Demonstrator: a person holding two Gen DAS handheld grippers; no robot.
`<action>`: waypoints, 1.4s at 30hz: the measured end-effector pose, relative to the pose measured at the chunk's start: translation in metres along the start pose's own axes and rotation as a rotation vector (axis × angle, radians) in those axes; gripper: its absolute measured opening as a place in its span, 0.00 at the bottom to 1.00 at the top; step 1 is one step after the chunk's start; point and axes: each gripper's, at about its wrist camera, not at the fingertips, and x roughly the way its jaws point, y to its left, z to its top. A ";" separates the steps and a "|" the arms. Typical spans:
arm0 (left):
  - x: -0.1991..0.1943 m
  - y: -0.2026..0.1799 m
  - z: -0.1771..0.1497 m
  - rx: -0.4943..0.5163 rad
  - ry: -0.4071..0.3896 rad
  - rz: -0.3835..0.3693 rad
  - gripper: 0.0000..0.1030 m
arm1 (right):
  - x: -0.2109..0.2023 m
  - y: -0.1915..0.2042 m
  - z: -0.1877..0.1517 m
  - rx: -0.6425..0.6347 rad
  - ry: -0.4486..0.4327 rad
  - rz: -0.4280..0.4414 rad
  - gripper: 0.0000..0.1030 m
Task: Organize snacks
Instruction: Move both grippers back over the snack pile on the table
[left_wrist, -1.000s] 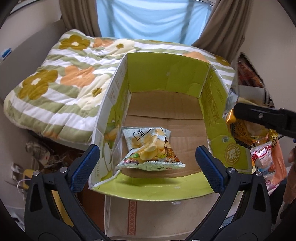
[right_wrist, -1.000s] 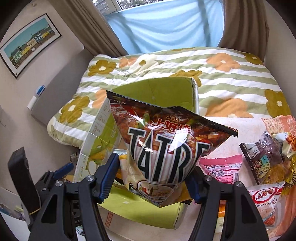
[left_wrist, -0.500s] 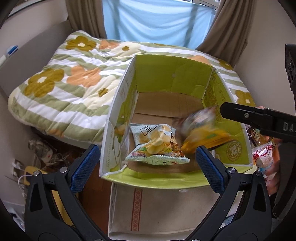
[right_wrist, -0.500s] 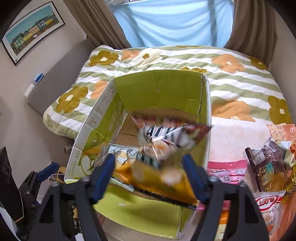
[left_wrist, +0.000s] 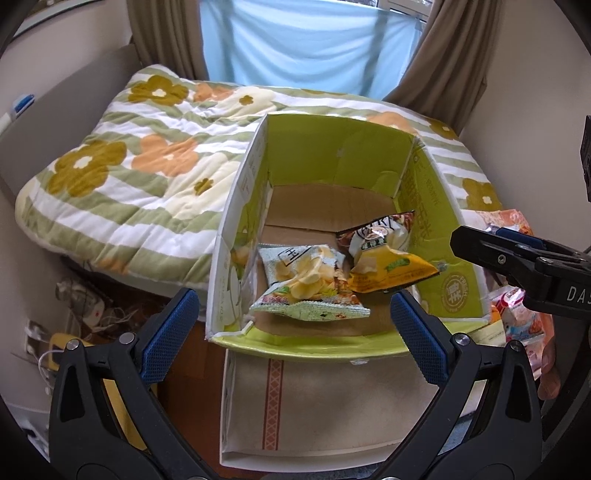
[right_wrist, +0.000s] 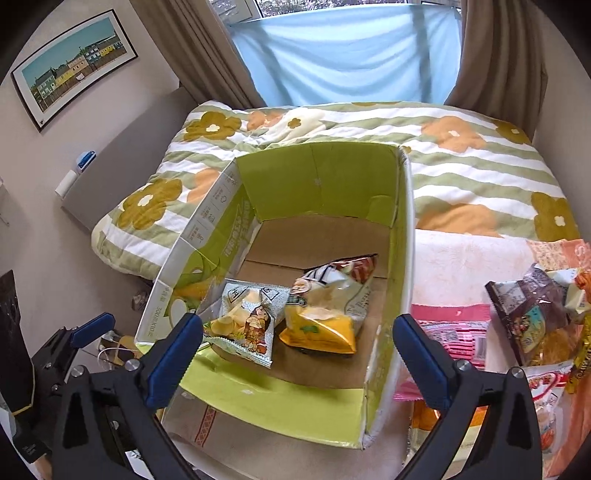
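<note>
An open green cardboard box (left_wrist: 424, 206) (right_wrist: 317, 177) holds two snack bags. A pale green chip bag (left_wrist: 306, 280) (right_wrist: 247, 321) lies at the near left. A dark and yellow chip bag (left_wrist: 384, 258) (right_wrist: 325, 306) lies beside it on the right. My left gripper (left_wrist: 291, 332) is open and empty, in front of the box. My right gripper (right_wrist: 295, 354) is open and empty above the box's near edge; it also shows in the left wrist view (left_wrist: 517, 258) at the right.
Several more snack bags (right_wrist: 532, 314) lie on a pink cloth right of the box. A flowered quilt (left_wrist: 140, 162) covers the bed behind. A second cardboard box (left_wrist: 325, 410) sits under the green one. Cables and a power strip (left_wrist: 81, 306) lie at lower left.
My right gripper opened and let go of the dark and yellow chip bag. The bag fell into the box and now rests beside the pale green bag.
</note>
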 end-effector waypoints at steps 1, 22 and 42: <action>-0.002 -0.002 0.000 0.006 -0.002 -0.012 1.00 | -0.004 -0.001 0.000 0.007 -0.004 -0.007 0.99; -0.020 -0.119 -0.009 0.141 0.036 -0.248 1.00 | -0.121 -0.106 -0.038 0.237 -0.109 -0.121 0.99; 0.069 -0.277 -0.076 -0.024 0.240 -0.076 1.00 | -0.086 -0.270 -0.085 0.161 0.125 0.008 0.99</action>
